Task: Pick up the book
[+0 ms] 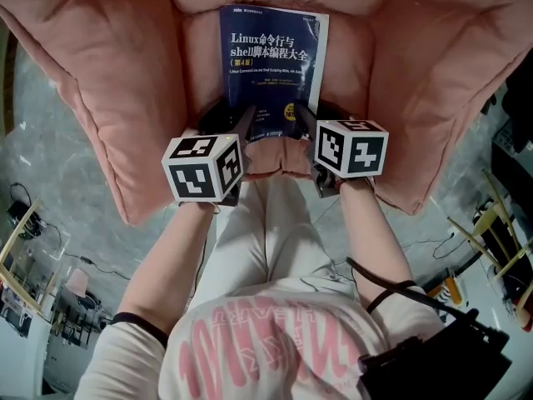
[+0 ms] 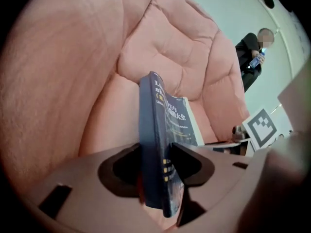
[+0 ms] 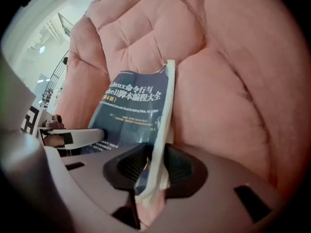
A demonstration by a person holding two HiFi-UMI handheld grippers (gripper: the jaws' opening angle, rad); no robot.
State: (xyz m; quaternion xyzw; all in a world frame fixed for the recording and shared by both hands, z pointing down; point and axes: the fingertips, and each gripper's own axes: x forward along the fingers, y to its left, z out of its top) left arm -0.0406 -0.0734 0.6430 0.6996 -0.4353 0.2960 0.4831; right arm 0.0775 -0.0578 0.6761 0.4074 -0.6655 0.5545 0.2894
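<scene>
Book (image 1: 271,57): blue cover up, over the pink chair (image 1: 108,82) seat; long axis runs from tongs twd chair back. Can't tell if it's clear of the cushion.
L tongs (image 2: 156,161): narrowed, gripping spine edge at near corner.
R tongs (image 3: 154,163): narrower, clamped on page edge, opp. near corner.
Nearer hand: neither; one each side, near end.
Next, prob.: raise level.
</scene>
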